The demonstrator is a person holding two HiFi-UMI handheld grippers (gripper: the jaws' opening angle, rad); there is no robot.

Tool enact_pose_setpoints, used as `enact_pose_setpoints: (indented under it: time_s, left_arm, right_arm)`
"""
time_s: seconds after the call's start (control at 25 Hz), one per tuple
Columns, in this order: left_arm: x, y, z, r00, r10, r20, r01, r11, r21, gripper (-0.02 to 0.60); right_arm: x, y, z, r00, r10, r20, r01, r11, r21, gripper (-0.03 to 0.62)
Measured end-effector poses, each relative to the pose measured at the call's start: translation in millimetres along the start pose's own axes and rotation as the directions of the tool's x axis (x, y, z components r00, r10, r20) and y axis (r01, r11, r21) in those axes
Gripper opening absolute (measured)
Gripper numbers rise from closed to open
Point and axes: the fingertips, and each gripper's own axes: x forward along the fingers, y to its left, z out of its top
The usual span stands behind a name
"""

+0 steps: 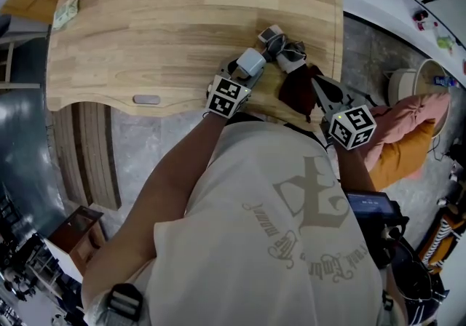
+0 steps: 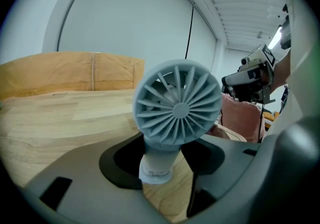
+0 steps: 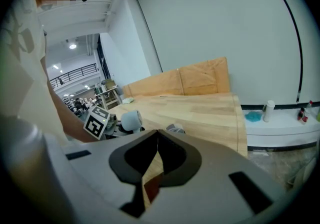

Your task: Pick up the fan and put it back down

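Left gripper (image 2: pixel 169 140): jaws apart, flanking handle of fan (image 2: pixel 177 110), right pad clear of it. Fan upright on wooden table (image 2: pixel 60 118), close to near edge. Right gripper (image 3: pixel 157 132): jaws closed tip to tip, nothing between, above dark red cloth (image 1: pixel 295 88) beside fan. Farther back, tan boards (image 2: pixel 75 70) along pale wall.

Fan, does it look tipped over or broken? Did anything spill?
Nothing stands out. The fan stands upright on the table and looks whole. Its stem sits between the open jaws of the left claw, with a gap showing on one side. No spill shows on the wood.
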Motion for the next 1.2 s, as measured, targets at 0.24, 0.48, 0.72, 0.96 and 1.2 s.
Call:
enact_pose_setpoints:
  time_s: [0.24, 0.48, 0.72, 0.96, 1.2]
  left_arm:
    - [-7.1, -2.2, 4.0, 1.0, 0.014, 0.019, -0.014, 1.0, 0.005, 0.241]
    - [-21.9, -6.7, 13.1, 0.998, 0.045, 0.045, -0.044, 0.999, -0.015, 0.241]
    - [-45.6, -16.3, 20.7, 0.992, 0.096, 0.083, -0.091, 0.994, -0.056, 0.24]
    - [-78.0, -32.0, 21.7, 0.98, 0.166, 0.106, -0.155, 0.982, -0.103, 0.24]
    - [-119.4, -50.8, 21.0, 0.958, 0.247, 0.144, -0.227, 0.964, -0.139, 0.241]
  right_arm:
    - [-4.6, -2.6, -4.0, 1.0, -0.002, -0.001, 0.002, 1.0, 0.002, 0.015]
    - [-8.4, 0.2, -5.1, 1.0, 0.025, 0.006, -0.026, 1.0, 0.002, 0.015]
    - [-6.6, 6.4, -4.5, 0.995, 0.096, 0.012, -0.096, 0.995, -0.022, 0.015]
    - [1.6, 22.7, 2.7, 0.976, 0.215, 0.019, -0.213, 0.975, -0.07, 0.015]
    - [10.6, 50.6, 7.1, 0.942, 0.337, 0.013, -0.332, 0.934, -0.13, 0.015]
